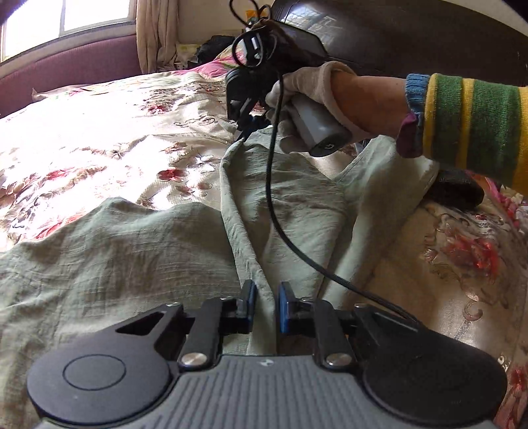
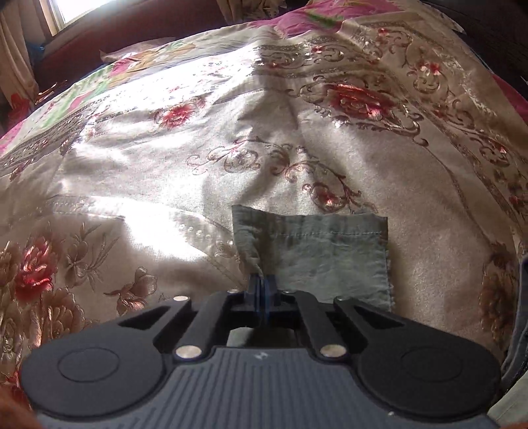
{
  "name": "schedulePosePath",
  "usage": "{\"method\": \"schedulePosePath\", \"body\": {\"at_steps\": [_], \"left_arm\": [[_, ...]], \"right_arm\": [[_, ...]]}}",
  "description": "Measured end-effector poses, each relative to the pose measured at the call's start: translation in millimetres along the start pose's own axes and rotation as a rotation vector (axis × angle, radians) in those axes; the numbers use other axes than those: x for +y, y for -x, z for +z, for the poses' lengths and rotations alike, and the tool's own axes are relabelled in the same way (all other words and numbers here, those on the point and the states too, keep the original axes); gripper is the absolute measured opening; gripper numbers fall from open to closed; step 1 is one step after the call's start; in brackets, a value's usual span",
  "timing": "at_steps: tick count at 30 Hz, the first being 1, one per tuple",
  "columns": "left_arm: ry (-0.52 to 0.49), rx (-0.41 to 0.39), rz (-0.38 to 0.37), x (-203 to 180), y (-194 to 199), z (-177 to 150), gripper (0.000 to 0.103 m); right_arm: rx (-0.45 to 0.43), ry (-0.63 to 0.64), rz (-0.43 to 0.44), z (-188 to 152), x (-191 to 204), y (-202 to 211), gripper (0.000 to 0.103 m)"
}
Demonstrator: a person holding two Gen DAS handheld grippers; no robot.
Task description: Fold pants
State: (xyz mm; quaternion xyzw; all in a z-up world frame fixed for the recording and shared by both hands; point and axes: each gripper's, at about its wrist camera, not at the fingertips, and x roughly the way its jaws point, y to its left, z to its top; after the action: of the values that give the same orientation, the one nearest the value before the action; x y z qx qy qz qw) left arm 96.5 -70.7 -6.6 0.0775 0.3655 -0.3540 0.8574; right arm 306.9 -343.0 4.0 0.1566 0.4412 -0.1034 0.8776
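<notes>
Pale green pants [image 1: 132, 250] lie spread on a flowered bedspread [image 1: 99, 132]. In the left wrist view my left gripper [image 1: 265, 308] is open, its blue pads on either side of a raised fold of the pants. My right gripper [image 1: 242, 135], held by a gloved hand, is shut on the far end of the same leg edge. In the right wrist view the right gripper [image 2: 263, 287] is shut on the left edge of the leg [image 2: 316, 257], near its hem.
A black cable [image 1: 274, 198] hangs from the right gripper across the pants. A dark headboard [image 1: 412, 36] is at the back right, a dark object [image 1: 458, 191] on the bed under the sleeve. A window [image 1: 66, 19] and curtain are at the back left.
</notes>
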Motion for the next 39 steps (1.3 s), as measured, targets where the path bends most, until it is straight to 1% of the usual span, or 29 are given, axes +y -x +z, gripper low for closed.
{"method": "schedulePosePath", "body": {"at_steps": [3,6,10,15,17,19,21,23,24,25,26,27,29,31,33,35,37,39], "left_arm": [[0.001,-0.009,0.02,2.8,1.5,6.1,0.025],[-0.004,-0.028,0.043,5.4,5.1,17.7,0.024],[-0.025,-0.058,0.077,2.8,12.0,27.7,0.024],[-0.077,-0.089,0.082,-8.6,21.0,39.1,0.024],[-0.092,-0.119,0.09,-13.6,28.2,43.3,0.024],[-0.119,-0.154,0.103,-20.2,37.5,43.6,0.024],[-0.139,-0.159,0.09,-26.3,38.2,41.1,0.024],[-0.175,-0.134,0.072,-36.2,31.3,34.3,0.024],[-0.193,-0.117,0.063,-41.7,25.9,30.4,0.024],[-0.209,-0.098,0.049,-47.3,20.9,26.3,0.024],[-0.227,-0.078,0.035,-53.5,15.5,22.5,0.024],[-0.249,-0.059,0.026,-59.9,11.9,18.3,0.024],[-0.286,-0.035,0.014,-70.3,8.6,11.5,0.024],[-0.299,-0.018,0.007,-75.3,6.6,9.2,0.024],[-0.305,-0.014,0.016,-76.5,5.1,11.9,0.024],[-0.29,-0.019,0.024,-71.9,5.4,19.6,0.024],[-0.265,-0.038,0.047,-62.8,6.1,33.0,0.024],[-0.247,-0.077,0.081,-53.4,13.6,47.5,0.024]], "right_arm": [[-0.047,-0.042,0.079,6.4,-16.8,32.8,0.002],[-0.101,-0.061,0.12,14.1,-30.7,66.0,0.002],[-0.156,-0.093,0.176,20.5,-49.1,98.9,0.002],[-0.252,-0.142,0.267,21.6,-76.8,151.7,0.002],[-0.305,-0.153,0.321,15.4,-86.8,179.1,0.002],[-0.371,-0.172,0.356,1.1,-103.3,207.5,0.002],[-0.395,-0.219,0.349,-20.3,-127.4,224.6,0.002],[-0.39,-0.255,0.303,-44.0,-149.4,225.4,0.002],[-0.375,-0.272,0.253,-61.4,-165.5,219.5,0.002],[-0.351,-0.294,0.223,-72.6,-176.7,212.1,0.002],[-0.309,-0.347,0.193,-86.0,-191.8,201.4,0.003],[-0.261,-0.426,0.18,-101.8,-210.4,189.0,0.003],[-0.221,-0.522,0.179,-126.9,-234.0,175.9,0.003],[-0.215,-0.551,0.186,-136.6,-241.1,170.1,0.003],[-0.225,-0.561,0.22,-135.7,-241.2,169.0,0.003],[-0.241,-0.549,0.252,-122.9,-234.7,168.8,0.003],[-0.263,-0.518,0.295,-101.9,-224.4,171.3,0.003],[-0.313,-0.485,0.345,-80.9,-212.9,181.2,0.003]]}}
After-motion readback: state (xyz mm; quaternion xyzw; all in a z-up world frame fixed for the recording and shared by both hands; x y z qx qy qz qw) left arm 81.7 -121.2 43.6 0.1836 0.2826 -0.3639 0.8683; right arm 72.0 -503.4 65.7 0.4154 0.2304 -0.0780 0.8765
